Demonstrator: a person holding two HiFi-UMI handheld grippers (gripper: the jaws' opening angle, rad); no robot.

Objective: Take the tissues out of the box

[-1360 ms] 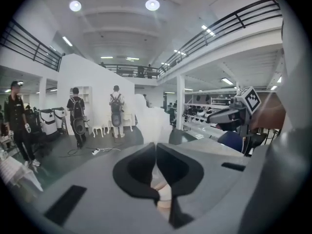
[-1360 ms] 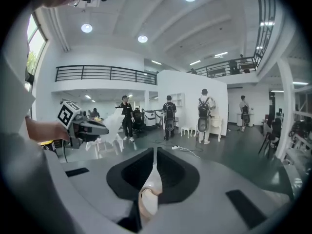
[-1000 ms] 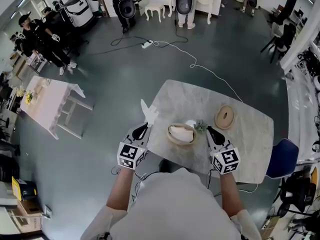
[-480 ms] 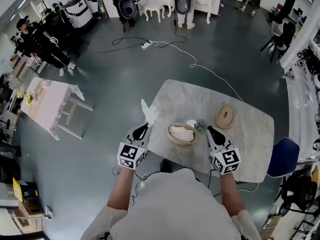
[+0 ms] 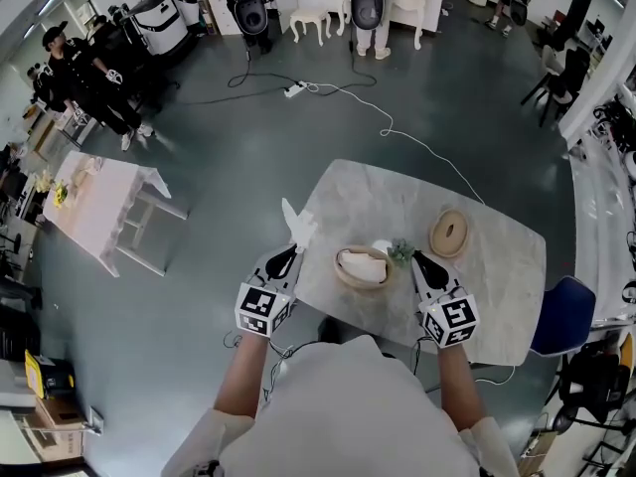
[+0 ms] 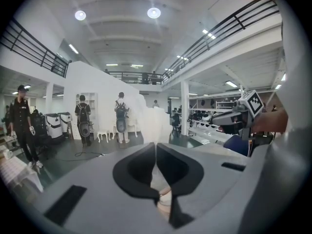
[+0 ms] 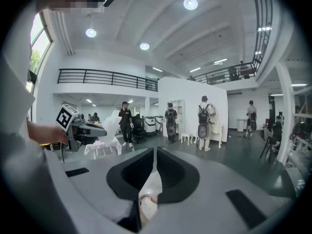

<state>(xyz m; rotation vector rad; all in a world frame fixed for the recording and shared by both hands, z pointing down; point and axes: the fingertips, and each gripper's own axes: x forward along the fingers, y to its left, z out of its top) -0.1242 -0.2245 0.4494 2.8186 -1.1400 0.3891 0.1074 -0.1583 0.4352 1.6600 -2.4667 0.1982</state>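
A round wooden tissue box (image 5: 360,266) sits on the marble table (image 5: 378,202), with white tissue showing in its open top. My left gripper (image 5: 289,251) hangs just off the table's left edge, shut on a white tissue (image 5: 296,225) that stands up from its tips. In the left gripper view that tissue (image 6: 146,116) rises beyond the closed jaws of the left gripper (image 6: 156,147). My right gripper (image 5: 417,259) is at the box's right side, shut, with nothing seen between its fingers. The right gripper view shows the right gripper (image 7: 154,152) with its jaws together.
The box's round wooden lid (image 5: 448,233) lies on the table to the right, and a small green plant (image 5: 399,252) stands by the box. A blue chair (image 5: 561,314) is at the table's right. A white cable (image 5: 397,132) runs over the floor. People stand far off.
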